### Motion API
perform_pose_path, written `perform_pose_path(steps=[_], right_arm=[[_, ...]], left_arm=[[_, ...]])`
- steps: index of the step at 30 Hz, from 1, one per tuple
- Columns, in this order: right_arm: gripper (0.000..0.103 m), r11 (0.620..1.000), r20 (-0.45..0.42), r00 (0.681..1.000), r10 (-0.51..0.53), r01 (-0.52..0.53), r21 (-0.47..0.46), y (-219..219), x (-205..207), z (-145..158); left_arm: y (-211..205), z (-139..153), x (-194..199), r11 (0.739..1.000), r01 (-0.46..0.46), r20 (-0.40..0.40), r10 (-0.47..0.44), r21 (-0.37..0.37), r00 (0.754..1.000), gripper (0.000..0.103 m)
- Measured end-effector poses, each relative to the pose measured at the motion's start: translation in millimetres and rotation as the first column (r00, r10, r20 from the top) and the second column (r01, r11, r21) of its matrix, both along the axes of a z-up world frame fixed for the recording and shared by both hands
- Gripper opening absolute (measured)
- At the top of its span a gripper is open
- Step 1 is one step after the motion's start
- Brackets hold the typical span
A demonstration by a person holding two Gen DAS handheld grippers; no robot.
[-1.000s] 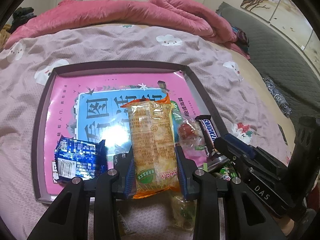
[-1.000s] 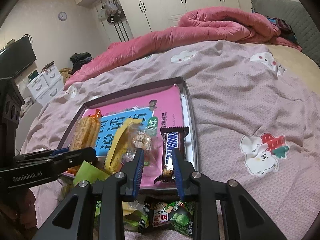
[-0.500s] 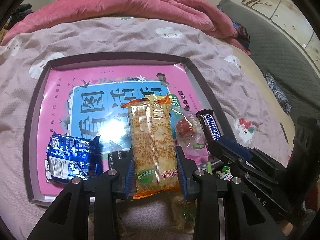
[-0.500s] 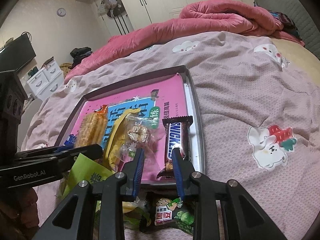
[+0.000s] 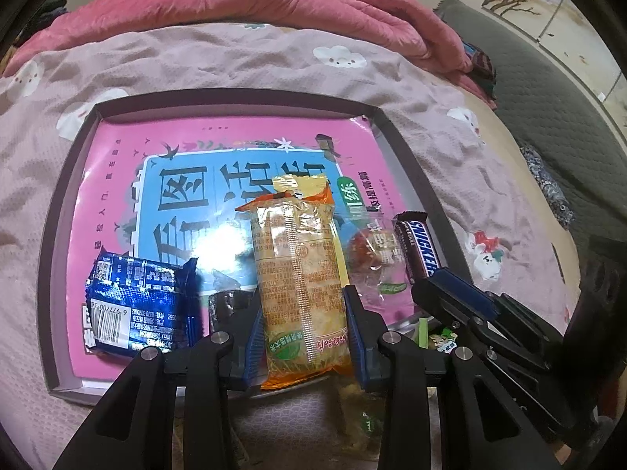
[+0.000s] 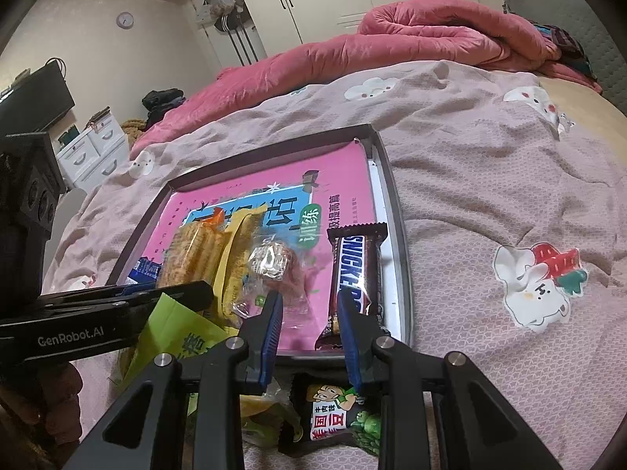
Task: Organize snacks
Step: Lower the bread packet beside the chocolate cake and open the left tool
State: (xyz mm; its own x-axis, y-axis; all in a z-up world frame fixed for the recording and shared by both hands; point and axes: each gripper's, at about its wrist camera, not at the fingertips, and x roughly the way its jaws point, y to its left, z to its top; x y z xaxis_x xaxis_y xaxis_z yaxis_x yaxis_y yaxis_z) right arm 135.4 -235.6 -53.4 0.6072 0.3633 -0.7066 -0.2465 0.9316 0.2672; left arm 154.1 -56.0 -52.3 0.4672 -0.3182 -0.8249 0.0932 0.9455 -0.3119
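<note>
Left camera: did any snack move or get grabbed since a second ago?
Nothing visibly changed. The left gripper stays shut on the orange snack packet, whose far end rests in the tray. The right gripper still waits open at the near end of the Snickers bar. The other snacks lie where they were.

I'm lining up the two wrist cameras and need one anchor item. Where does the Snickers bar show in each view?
Left wrist view: the Snickers bar lies right of centre, by the tray's right rim, beyond the right gripper.
Right wrist view: it lies just right of centre, its near end at the right-hand finger.
Shared landmark: the pink book cover lining the tray.
</note>
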Motion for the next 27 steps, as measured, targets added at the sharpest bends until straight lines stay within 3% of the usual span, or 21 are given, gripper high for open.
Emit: perform_pose_path(steps=[11, 27], right_arm=[[0.029, 1.0, 0.007, 1.0, 0.004, -0.004, -0.005, 1.1, -1.6, 0.0], [0.029, 1.0, 0.008, 1.0, -0.012, 0.012, 0.004, -2.1, -2.3, 2.4]], left_arm=[[4.2, -0.9, 2.8, 1.0, -0.021, 0.003, 0.021, 0.011, 1.0, 0.039], [3.9, -0.2, 1.3, 1.0, -0.01, 0.001, 0.01, -0.012, 1.0, 0.052]])
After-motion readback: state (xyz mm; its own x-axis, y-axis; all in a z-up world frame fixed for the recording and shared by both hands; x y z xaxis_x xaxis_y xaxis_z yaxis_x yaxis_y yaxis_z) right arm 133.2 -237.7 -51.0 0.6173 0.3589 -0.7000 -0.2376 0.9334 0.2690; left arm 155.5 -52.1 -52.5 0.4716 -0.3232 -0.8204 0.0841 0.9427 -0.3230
